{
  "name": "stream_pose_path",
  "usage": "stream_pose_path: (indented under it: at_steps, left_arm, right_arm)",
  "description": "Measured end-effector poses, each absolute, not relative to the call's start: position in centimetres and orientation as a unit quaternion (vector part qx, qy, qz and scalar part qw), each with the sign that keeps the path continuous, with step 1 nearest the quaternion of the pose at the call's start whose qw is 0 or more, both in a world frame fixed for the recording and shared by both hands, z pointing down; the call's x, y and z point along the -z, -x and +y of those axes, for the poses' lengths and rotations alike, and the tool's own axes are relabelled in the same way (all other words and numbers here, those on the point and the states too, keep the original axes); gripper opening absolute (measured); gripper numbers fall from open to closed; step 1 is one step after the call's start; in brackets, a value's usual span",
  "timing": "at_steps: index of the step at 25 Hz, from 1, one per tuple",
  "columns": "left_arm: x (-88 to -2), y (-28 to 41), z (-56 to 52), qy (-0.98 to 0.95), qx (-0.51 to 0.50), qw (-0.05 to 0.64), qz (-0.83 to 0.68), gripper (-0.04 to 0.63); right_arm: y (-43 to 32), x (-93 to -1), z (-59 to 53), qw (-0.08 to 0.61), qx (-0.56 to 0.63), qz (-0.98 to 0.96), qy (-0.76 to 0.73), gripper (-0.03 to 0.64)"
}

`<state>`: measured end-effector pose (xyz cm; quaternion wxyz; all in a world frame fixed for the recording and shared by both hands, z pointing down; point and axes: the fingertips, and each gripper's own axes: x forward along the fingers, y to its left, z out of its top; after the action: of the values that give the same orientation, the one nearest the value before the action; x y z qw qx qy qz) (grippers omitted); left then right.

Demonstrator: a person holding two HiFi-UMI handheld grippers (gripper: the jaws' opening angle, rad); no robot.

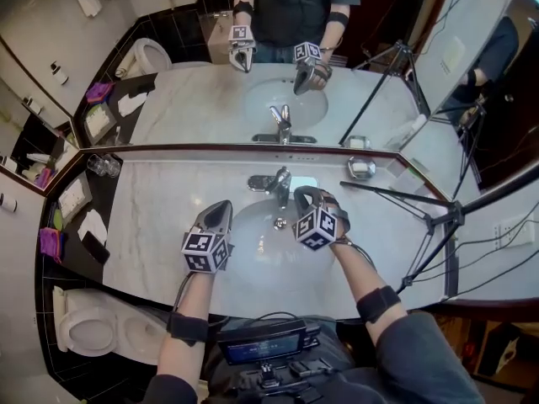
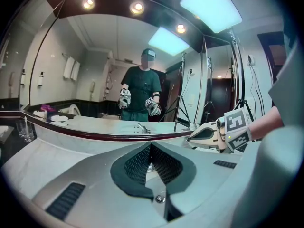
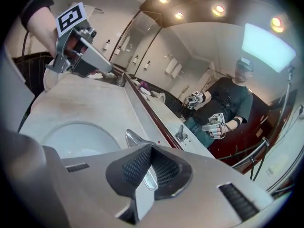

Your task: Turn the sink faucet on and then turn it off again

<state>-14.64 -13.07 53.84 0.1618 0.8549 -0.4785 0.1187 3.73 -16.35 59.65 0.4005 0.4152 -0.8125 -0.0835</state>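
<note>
Faucet point(image 3: 134, 138) | mostly hidden between right gripper point(image 3: 151, 147) fingers point(image 3: 127, 167) | left gripper point(image 2: 150, 145) closed

Pale marble counter point(image 1: 160, 213) under the left gripper point(image 1: 221, 208) and right gripper point(image 1: 304, 195), wide mirror point(image 1: 202, 108) just beyond both, white toilet point(image 1: 88, 331) left of the left gripper, black tripod point(image 1: 434, 221) right of the right gripper, ceiling spotlights point(image 2: 137, 6) reflected above

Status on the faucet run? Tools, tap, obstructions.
Left tool shut, empty, at the basin's left edge. Right tool shut, tip at the faucet, contact unclear. No water stream visible. Nothing blocking the faucet.
</note>
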Motion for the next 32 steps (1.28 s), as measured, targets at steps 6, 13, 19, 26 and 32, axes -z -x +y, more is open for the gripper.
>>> stream_pose_path:
  at_steps: [6, 13, 19, 26, 32]
  left_arm:
    - [-53.5, 14.0, -13.0, -0.859, -0.116, 0.157, -0.473, -0.006]
    - [-53.0, 12.9, -12.6, -0.865, -0.115, 0.152, -0.464, -0.006]
    - [-52.4, 12.5, -11.8, -0.869, -0.117, 0.148, -0.457, -0.006]
    - [-51.8, 11.9, -11.2, -0.876, -0.117, 0.137, -0.449, -0.006]
    - [-51.6, 12.2, -11.0, -0.874, -0.112, 0.140, -0.451, -0.006]
  right_arm:
    - [-6.3, -57.6, -15.4, 0.319, -0.005, -0.824, -0.468, 0.018]
    - [-10.1, -56.3, -13.7, 0.233, -0.104, -0.819, -0.515, 0.018]
    - [-12.8, -56.5, -11.7, 0.170, -0.169, -0.808, -0.538, 0.018]
    - [-14.9, -56.2, -10.1, 0.140, -0.191, -0.797, -0.556, 0.018]
    - [-15.8, -56.7, -9.3, 0.133, -0.200, -0.789, -0.566, 0.018]
